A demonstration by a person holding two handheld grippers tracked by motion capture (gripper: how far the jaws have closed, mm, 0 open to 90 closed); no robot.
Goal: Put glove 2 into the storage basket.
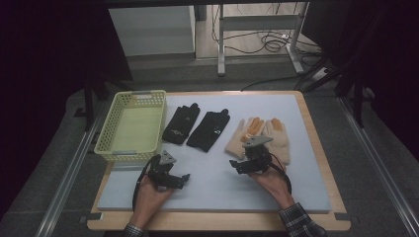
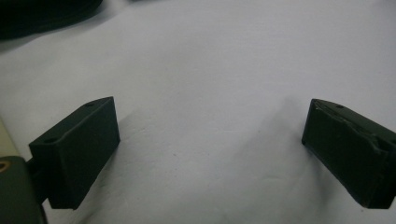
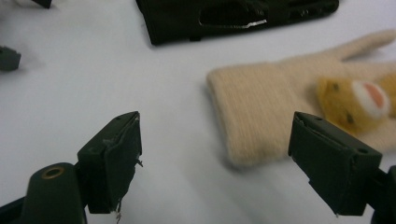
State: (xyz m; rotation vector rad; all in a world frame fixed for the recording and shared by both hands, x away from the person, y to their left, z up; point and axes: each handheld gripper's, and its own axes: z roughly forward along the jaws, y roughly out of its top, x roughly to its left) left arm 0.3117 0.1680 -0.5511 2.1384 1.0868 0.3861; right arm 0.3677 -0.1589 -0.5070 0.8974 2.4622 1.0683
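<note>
A person's right gripper (image 3: 215, 158) hangs wide open and empty at the cuff of a cream glove (image 3: 261, 107), seemingly about to grasp it; the left gripper (image 2: 210, 149), equally open, rests over bare mat near the yellow basket (image 1: 114, 114), the glove's likely destination

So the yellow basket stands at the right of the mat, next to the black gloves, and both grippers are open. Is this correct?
Not quite: the yellow basket stands at the left of the mat, next to the black gloves, as the high view shows. Both the left gripper and the right gripper are indeed open.
</note>
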